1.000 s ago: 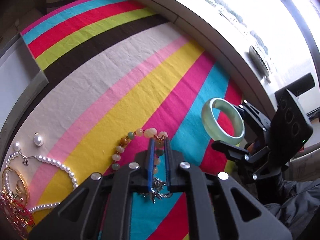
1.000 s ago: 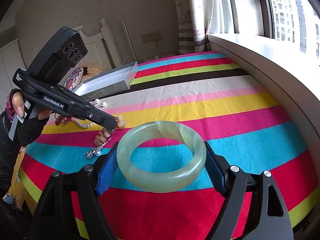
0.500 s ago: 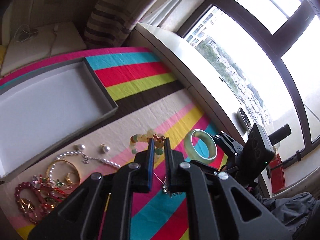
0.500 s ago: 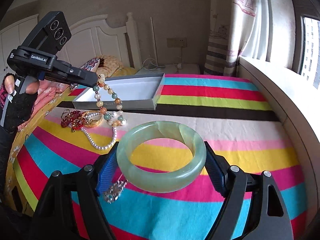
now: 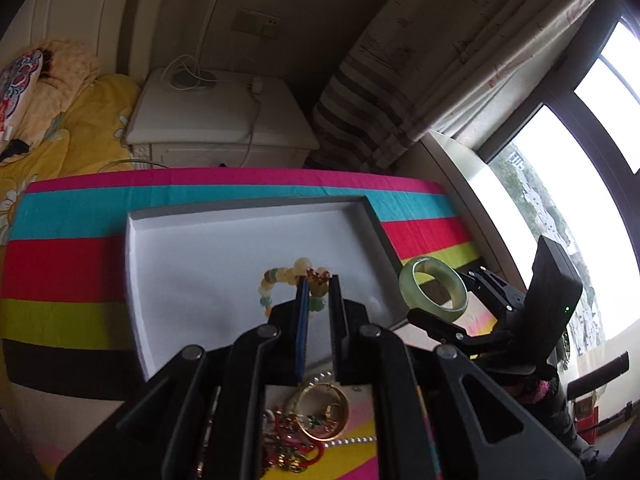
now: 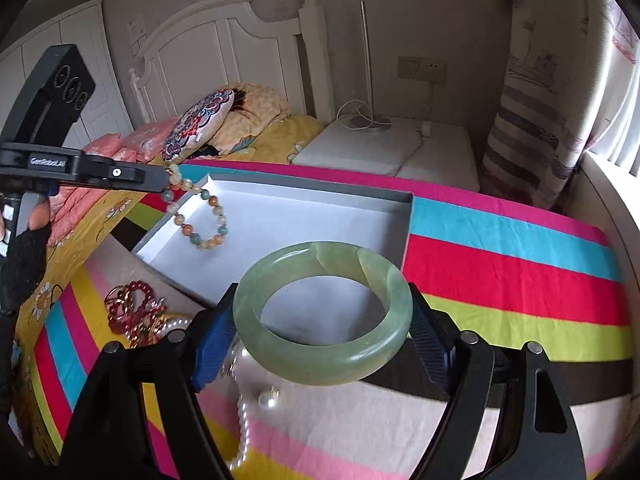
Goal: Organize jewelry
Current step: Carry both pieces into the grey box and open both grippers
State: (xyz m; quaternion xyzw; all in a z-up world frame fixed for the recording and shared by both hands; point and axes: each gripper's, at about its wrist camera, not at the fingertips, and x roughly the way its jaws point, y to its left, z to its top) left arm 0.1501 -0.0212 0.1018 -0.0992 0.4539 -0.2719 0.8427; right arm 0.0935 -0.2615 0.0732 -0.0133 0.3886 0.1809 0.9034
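My left gripper (image 5: 318,280) is shut on a multicoloured bead bracelet (image 5: 280,280) and holds it in the air over the grey box (image 5: 384,240) with the white floor. From the right wrist view the bead bracelet (image 6: 202,216) hangs from the left gripper (image 6: 164,180) above the box's near-left corner (image 6: 168,224). My right gripper (image 6: 320,320) is shut on a pale green jade bangle (image 6: 324,312), held above the box's front edge. The bangle also shows in the left wrist view (image 5: 434,288).
A pile of red and gold jewelry (image 6: 134,312) and a pearl necklace (image 6: 242,420) lie on the striped cloth in front of the box. A gold bangle (image 5: 322,412) lies under my left gripper. A white nightstand (image 5: 216,112) stands behind.
Both grippers have risen and moved forward from the cloth to the box, carrying the bead bracelet and the jade bangle. The bead bracelet now hangs over the box.
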